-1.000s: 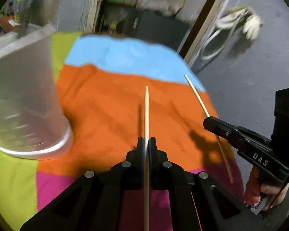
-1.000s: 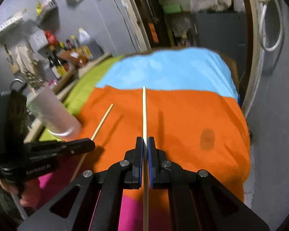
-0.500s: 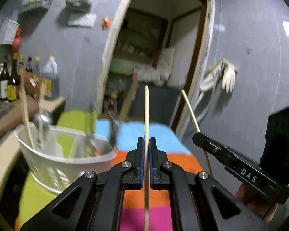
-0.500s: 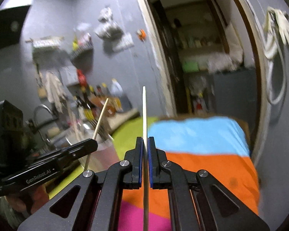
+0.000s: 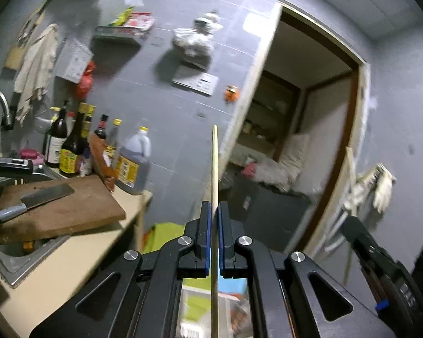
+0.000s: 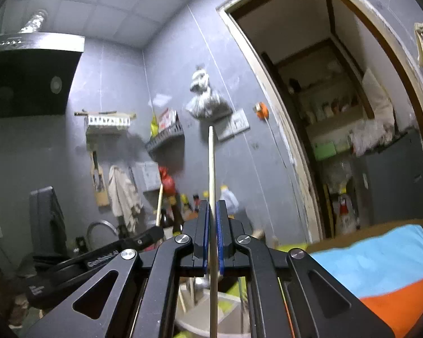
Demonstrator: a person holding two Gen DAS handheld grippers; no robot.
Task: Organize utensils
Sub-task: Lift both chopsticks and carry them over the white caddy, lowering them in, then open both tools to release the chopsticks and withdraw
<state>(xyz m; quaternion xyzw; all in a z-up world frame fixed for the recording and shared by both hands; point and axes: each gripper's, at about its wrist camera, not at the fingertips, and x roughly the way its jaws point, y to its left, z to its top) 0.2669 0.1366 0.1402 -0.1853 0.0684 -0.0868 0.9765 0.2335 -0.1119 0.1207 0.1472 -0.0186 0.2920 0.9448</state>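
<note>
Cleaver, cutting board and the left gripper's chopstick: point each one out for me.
Cleaver (image 5: 46, 195): left wrist view, on the flat blade.
Cutting board (image 5: 79, 214): left wrist view, on bare wood right of the blade.
Chopstick (image 5: 214, 166): left wrist view, on the shaft above the gripper.

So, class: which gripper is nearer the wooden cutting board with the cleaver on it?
Left. In the left wrist view the cutting board lies to the left of the left gripper, while the right gripper is further right, on the left gripper's far side.

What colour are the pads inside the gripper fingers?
Blue, seen best in the left wrist view on the left gripper's pads.
</note>
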